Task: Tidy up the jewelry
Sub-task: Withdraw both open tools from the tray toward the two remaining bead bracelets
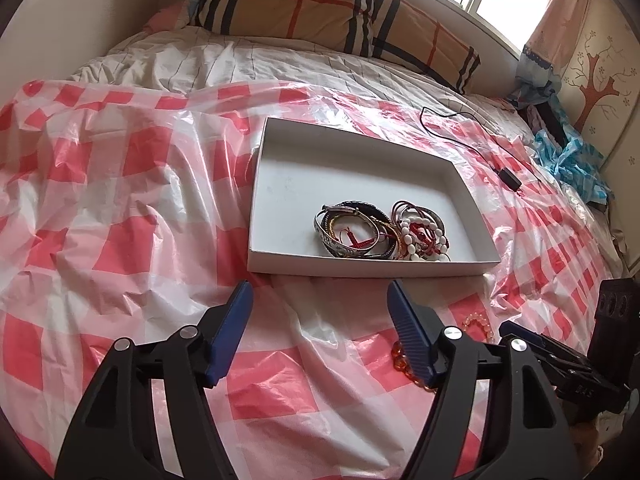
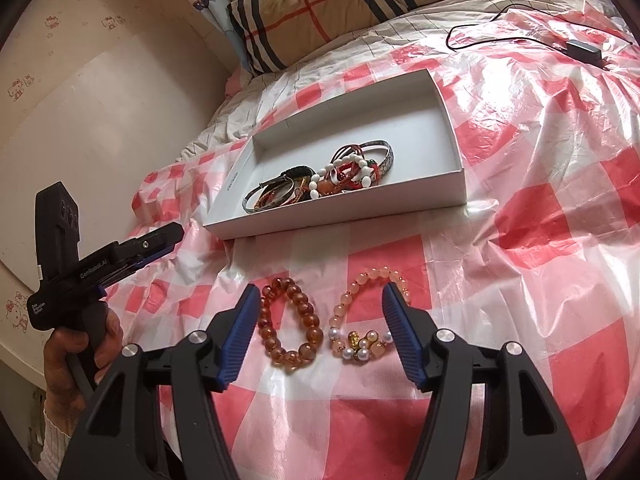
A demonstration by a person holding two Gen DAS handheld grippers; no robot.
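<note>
Nearest in the right wrist view, the right gripper (image 2: 316, 300) is held with its jaws spread wide and nothing clamped. Two bead bracelets are seen on the red-checked plastic sheet (image 2: 560, 208) between the blue fingers (image 2: 240, 332): an amber bracelet (image 2: 291, 325) just beside the left finger, and a pale peach bracelet (image 2: 370, 316) with pearls, partly overlapped by the right finger. Whether it is touched cannot be told. At the left, the left gripper (image 1: 320, 292) is gripped by a hand (image 2: 76, 356); its jaws are likewise parted and empty. Farther off, a white box (image 2: 448, 136) is seen holding a heap of bangles (image 2: 320, 178). Beyond it lie a black cable (image 2: 520, 36) and a plaid pillow (image 2: 320, 8).
</note>
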